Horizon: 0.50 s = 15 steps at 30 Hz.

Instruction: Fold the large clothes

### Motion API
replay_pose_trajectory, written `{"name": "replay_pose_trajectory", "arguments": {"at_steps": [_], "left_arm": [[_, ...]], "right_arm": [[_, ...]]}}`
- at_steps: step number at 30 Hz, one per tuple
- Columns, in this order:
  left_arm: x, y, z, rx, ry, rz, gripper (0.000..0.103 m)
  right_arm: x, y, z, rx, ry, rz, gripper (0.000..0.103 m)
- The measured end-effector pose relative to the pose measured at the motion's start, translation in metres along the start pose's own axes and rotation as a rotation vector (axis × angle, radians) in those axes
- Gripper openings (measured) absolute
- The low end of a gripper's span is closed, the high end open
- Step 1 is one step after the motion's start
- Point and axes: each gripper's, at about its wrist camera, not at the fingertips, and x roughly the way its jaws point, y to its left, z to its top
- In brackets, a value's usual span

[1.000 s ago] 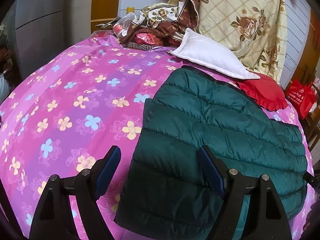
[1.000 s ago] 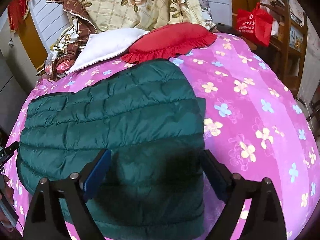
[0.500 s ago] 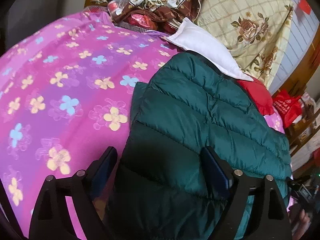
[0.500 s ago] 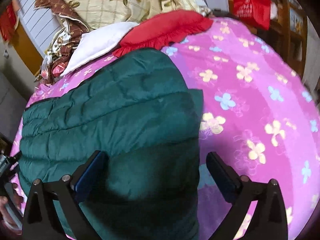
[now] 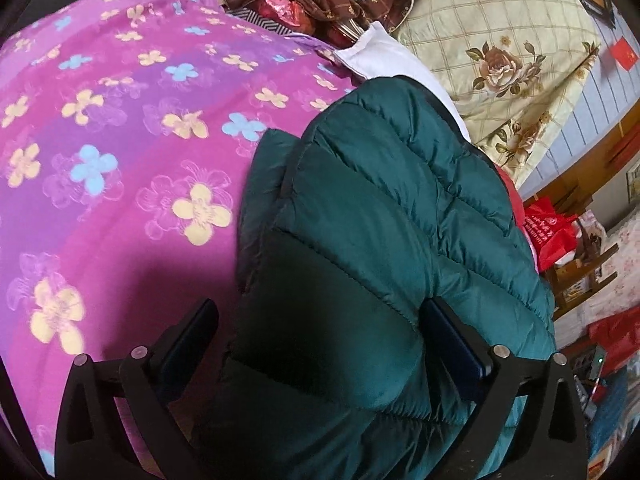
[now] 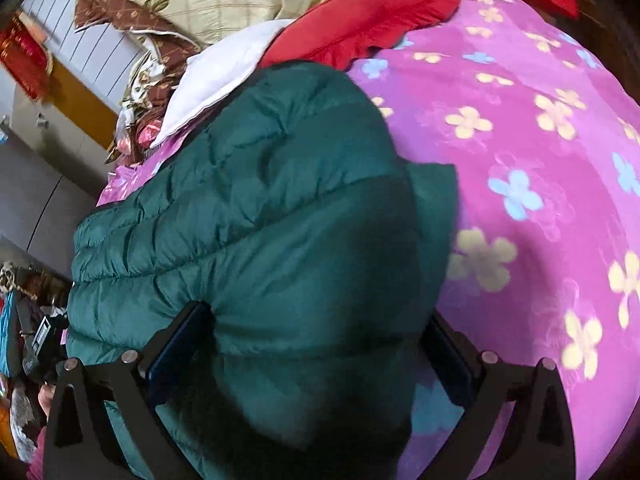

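Observation:
A dark green quilted puffer jacket (image 5: 384, 216) lies folded on a pink flowered bedspread (image 5: 120, 128). It also fills the right wrist view (image 6: 256, 216). My left gripper (image 5: 320, 336) is open, low over the jacket's near left edge, which bulges between its fingers (image 5: 456, 340). My right gripper (image 6: 316, 340) is open over the jacket's near right edge, with padding between its fingers (image 6: 176, 340). The jacket's near hem is hidden below both grippers.
A white pillow (image 5: 384, 56) and a red ruffled cushion (image 6: 360, 20) lie at the head of the bed, with a floral quilt (image 5: 500, 48) heaped behind. A red bag (image 5: 548, 232) sits beside the bed. Bare bedspread (image 6: 540, 160) stretches to the jacket's right.
Both grippers have moved down and forward onto the jacket's near corners. The jacket now bulges between each pair of open fingers. The jacket lies as before.

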Motion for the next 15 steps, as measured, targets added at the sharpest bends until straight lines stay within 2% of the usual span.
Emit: {"name": "replay_pose_trajectory", "arguments": {"at_steps": [2, 4, 5, 7, 10, 13, 15], "left_arm": [[0.001, -0.002, 0.0, 0.012, -0.001, -0.003, 0.083], [-0.001, -0.008, -0.001, 0.046, 0.003, -0.025, 0.059], [-0.004, -0.012, -0.002, 0.062, -0.005, -0.022, 0.055], [-0.01, -0.022, -0.005, 0.112, -0.02, -0.001, 0.04], [-0.022, -0.03, -0.005, 0.14, -0.026, 0.005, 0.025], [-0.037, -0.033, -0.005, 0.125, -0.032, -0.022, 0.017], [-0.051, -0.038, -0.008, 0.14, -0.041, -0.023, 0.014]], "right_arm": [[0.003, 0.003, 0.001, -0.016, -0.009, 0.002, 0.103], [0.004, 0.007, 0.0, -0.03, -0.011, 0.011, 0.1], [0.002, 0.01, -0.001, -0.034, -0.019, 0.014, 0.097], [-0.006, 0.018, -0.005, -0.063, -0.057, 0.025, 0.077], [-0.02, 0.032, -0.01, -0.098, -0.1, 0.006, 0.059], [-0.039, 0.039, -0.013, -0.095, -0.141, 0.024, 0.046], [-0.053, 0.044, -0.014, -0.094, -0.167, 0.043, 0.041]]}}
